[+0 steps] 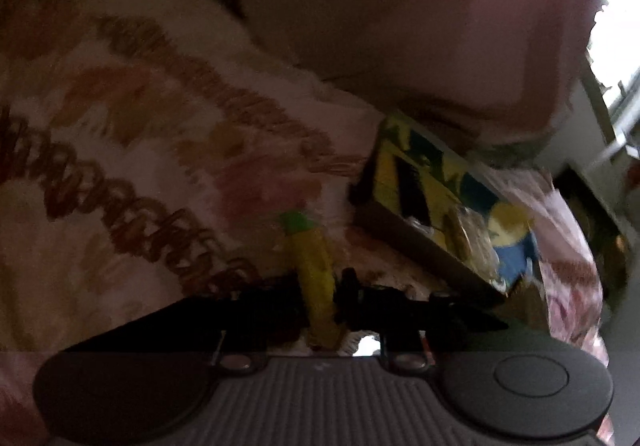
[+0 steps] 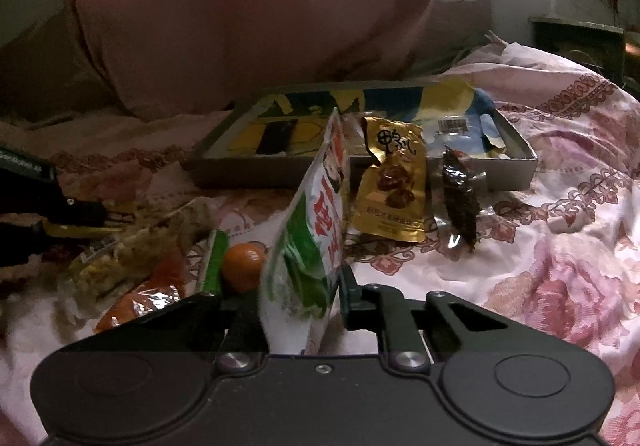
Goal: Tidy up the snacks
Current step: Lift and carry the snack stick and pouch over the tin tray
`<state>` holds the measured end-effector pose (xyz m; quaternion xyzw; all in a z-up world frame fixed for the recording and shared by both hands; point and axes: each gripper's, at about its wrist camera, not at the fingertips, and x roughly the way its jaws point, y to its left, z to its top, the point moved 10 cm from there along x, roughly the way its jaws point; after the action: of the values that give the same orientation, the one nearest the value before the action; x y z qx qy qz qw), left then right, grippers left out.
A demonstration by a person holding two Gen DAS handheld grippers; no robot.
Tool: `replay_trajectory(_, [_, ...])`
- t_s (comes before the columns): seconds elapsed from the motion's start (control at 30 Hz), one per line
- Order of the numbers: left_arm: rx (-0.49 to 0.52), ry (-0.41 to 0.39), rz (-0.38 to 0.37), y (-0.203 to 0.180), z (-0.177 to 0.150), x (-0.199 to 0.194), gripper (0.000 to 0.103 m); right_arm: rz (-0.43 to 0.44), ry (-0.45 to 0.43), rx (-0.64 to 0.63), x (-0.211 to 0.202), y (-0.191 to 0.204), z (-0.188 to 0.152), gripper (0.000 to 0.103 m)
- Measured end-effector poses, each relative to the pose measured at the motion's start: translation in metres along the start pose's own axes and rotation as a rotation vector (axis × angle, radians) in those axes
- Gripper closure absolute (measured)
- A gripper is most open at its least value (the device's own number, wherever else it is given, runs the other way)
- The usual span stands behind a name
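The right tongs [image 2: 300, 300] pinch a green-and-white snack bag [image 2: 310, 242] by its lower end, so the bag stands upright straight ahead of them. It looks light and puffy, a soft film pouch that likely crumples and slides under pressure; a hold on the flat sealed edge, as here, seems safer than one on the air-filled belly.

The left tongs [image 1: 320, 294] are pressed onto a slim yellow stick packet [image 1: 314, 266] with a green tip, which points forward from between them. It appears narrow, light and fairly stiff, and is probably best held near its middle so it does not pivot.

Beyond the right tongs, on the floral bed cover [image 2: 560, 246], sits a shallow tray [image 2: 516, 166] with a cartoon-printed bottom. A gold pouch [image 2: 390, 182] leans against its near wall, and a dark wrapped snack [image 2: 460, 194] stands just beside that to the right. Both look light and crinkly, with sealed edges to catch hold of.

Left of the right tongs lie a small orange fruit [image 2: 243, 266], round and prone to roll, an orange packet [image 2: 152, 290] and a clear bag of pale snacks [image 2: 136, 246], likely brittle inside.
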<state>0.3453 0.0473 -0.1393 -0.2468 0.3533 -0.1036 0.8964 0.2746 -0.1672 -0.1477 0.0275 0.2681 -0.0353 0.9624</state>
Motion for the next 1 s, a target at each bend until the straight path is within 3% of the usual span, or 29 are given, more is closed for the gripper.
replay_trajectory(0.3, [0.245,-0.051,0.033,-0.040,-0.011,-0.016,0.090,0.065,-0.021,-0.033,-0.011,0.019,0.002,0.092])
replay_trajectory(0.67, [0.427,-0.160,0.064,-0.073,-0.015,-0.047,0.090,0.085,-0.091,-0.039,-0.032,0.022,0.020,0.093])
replay_trajectory(1.0, [0.414,-0.200,-0.010,-0.114,0.000,-0.046,0.090,0.079,-0.162,-0.016,-0.049,0.007,0.046,0.093])
